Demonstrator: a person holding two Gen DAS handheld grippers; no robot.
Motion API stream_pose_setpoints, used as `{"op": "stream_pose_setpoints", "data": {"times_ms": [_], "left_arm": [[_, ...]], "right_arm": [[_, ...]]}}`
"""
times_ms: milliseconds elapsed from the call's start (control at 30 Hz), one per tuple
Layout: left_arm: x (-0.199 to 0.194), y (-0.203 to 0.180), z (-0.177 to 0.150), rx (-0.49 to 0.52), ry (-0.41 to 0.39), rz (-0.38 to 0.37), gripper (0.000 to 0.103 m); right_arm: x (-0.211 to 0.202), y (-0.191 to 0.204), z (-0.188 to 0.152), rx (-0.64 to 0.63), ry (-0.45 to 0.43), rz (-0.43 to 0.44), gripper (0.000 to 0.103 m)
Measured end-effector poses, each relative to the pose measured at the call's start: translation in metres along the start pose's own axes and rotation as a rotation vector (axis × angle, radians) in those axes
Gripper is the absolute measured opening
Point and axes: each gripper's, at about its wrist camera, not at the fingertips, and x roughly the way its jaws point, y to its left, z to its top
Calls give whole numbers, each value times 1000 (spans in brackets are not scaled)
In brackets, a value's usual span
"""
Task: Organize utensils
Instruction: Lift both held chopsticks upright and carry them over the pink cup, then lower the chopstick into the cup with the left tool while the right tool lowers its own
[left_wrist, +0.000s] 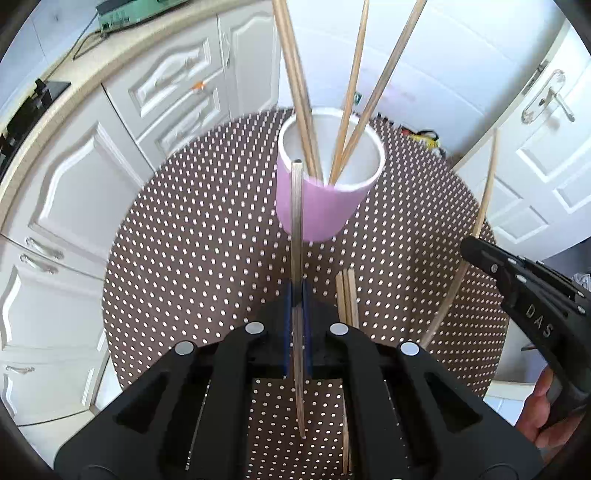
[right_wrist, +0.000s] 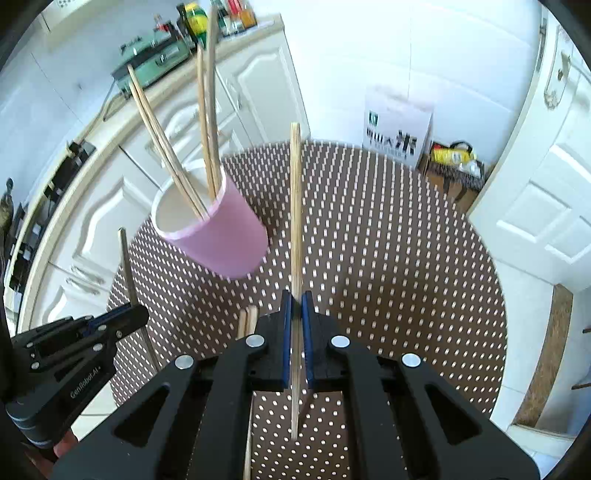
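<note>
A pink cup (left_wrist: 317, 210) (right_wrist: 229, 236) stands on the round dotted table (left_wrist: 184, 258) with several wooden chopsticks (left_wrist: 295, 92) (right_wrist: 166, 147) leaning in it. My left gripper (left_wrist: 297, 299) is shut on one chopstick (left_wrist: 296, 221), held above the table, its upper end just in front of the cup. My right gripper (right_wrist: 297, 299) is shut on another chopstick (right_wrist: 295, 206), to the right of the cup. Each gripper shows in the other's view, the right gripper (left_wrist: 467, 245) and the left gripper (right_wrist: 142, 314). A few loose chopsticks (left_wrist: 347, 295) (right_wrist: 247, 321) lie on the table between them.
White cabinets (left_wrist: 74, 192) and a counter curve behind the table on the left. A white door (left_wrist: 546, 155) stands at the right. A paper bag (right_wrist: 399, 125) and a yellow packet (right_wrist: 454, 155) sit on the floor beyond the table's far edge.
</note>
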Motion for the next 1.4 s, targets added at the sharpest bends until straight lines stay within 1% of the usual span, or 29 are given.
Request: {"op": "stream_pose_setpoints", "data": {"times_ms": [67,200,400,800,933,1033,1200,1400], "left_arm": [[-14,1,2,-2,-27,-1,5],[-20,-6,4,-5,-73,12,5],[-43,-5,9,-8,-138,14,5],[-85,2,24,-22,-243,10,5],[-101,4,34,-21,-279,-3,5],[-112,9,44,-32,-312,-1,5],[-131,15,60,-46,-364,-6,5],[-141,14,77,-57,-401,-11,5]], "right_arm": [[-7,3,4,-6,-28,1,5],[-20,10,9,-23,-82,4,5],[-36,16,15,-41,-140,9,5],[-82,19,42,-49,-267,38,5],[-91,22,53,-65,-290,40,5],[-96,21,58,-55,-297,72,5],[-100,23,68,-49,-316,101,5],[-96,31,78,-59,-318,122,5]]}}
